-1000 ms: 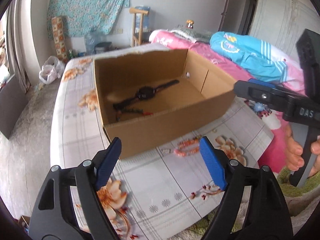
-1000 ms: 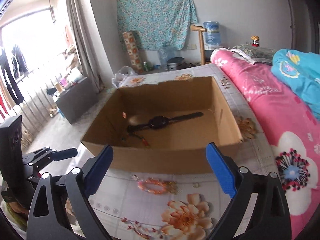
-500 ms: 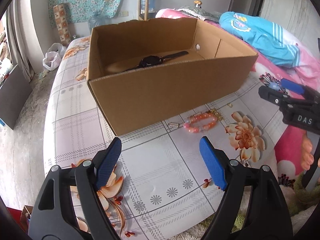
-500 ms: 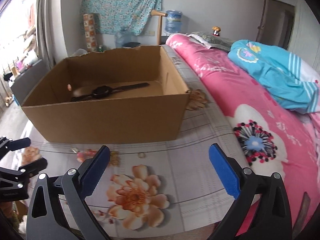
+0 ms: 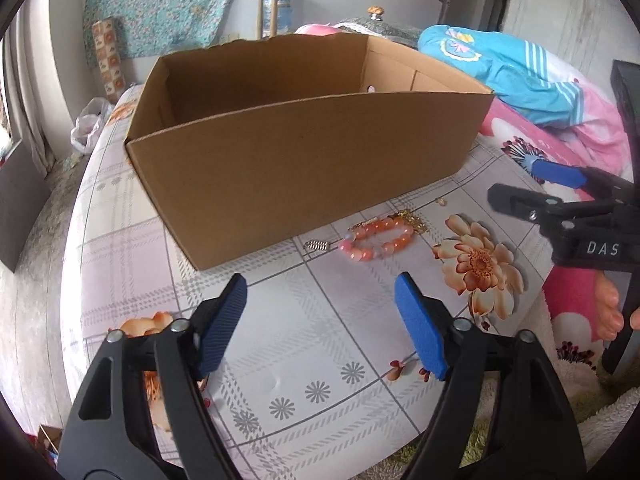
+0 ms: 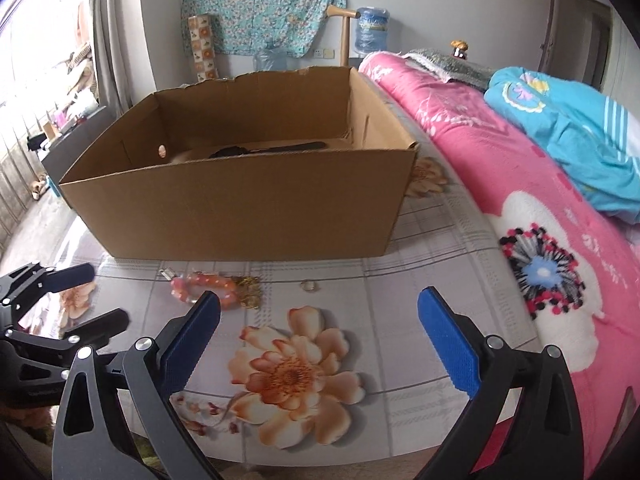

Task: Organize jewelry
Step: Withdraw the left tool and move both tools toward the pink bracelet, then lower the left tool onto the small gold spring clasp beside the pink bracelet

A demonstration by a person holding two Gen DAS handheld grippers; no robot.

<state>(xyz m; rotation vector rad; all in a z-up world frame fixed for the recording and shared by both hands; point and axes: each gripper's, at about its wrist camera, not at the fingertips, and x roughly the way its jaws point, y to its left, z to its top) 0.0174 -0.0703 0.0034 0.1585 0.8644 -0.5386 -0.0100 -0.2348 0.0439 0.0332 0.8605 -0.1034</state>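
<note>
My right gripper point(image 6: 318, 344) hangs open over the flowered tablecloth point(image 6: 400, 320).
Ahead lie a pink bead bracelet point(image 6: 200, 286), a gold chain point(image 6: 250, 292) touching it and a small ring point(image 6: 308, 286) before the cardboard box point(image 6: 240, 208); my left gripper point(image 6: 86, 296) sits at left.

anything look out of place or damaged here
A few pieces lie loose on the tablecloth in front of the cardboard box rather than in it: a pink bead bracelet, a gold chain touching it, a small spring and a ring. The box's back rim is ragged, as if torn.
</note>
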